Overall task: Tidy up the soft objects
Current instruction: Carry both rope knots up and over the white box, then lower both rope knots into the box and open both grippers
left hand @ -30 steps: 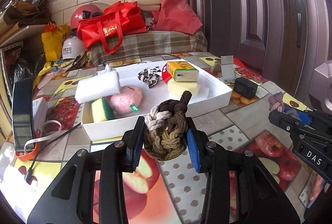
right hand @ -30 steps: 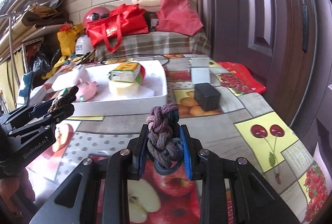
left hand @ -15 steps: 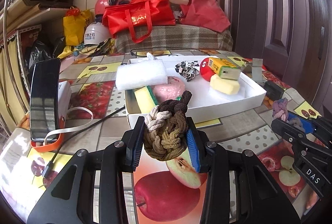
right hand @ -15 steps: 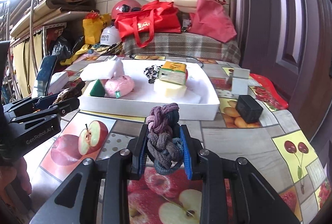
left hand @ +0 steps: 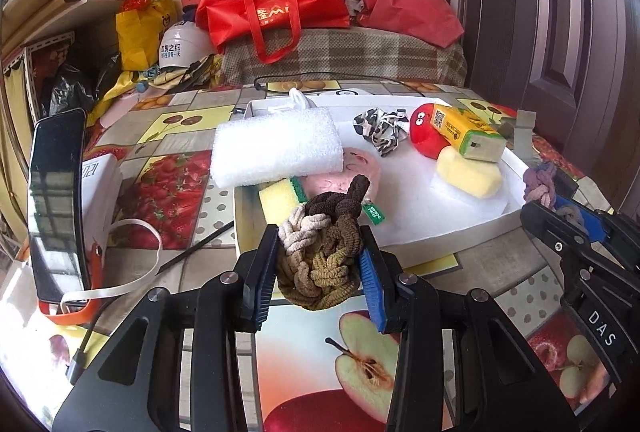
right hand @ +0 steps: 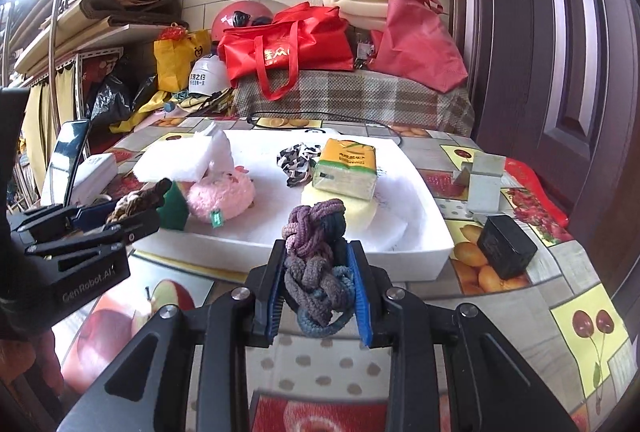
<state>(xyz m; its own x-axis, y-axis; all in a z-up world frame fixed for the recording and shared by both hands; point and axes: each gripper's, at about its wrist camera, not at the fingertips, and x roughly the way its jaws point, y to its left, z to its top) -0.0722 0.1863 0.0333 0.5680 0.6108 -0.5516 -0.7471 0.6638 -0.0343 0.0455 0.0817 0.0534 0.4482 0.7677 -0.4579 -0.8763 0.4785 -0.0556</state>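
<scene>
The left gripper (left hand: 318, 274) jaws squeeze a soft, light brown braided rope knot (left hand: 320, 244) by its middle, and the right gripper (right hand: 318, 292) jaws squeeze a squishy purple and blue braided rope knot (right hand: 316, 260) the same way, both near the white tray (right hand: 400, 256).

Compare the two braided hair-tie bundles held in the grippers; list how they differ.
Colour: the brown bundle mixes cream, tan and dark brown ties; the purple bundle mixes mauve, grey and blue.
Holder: the brown bundle sits in the left gripper, the purple bundle in the right gripper.
Shared: both are knotted elastic ties, clamped upright, held just short of the white tray.
</scene>
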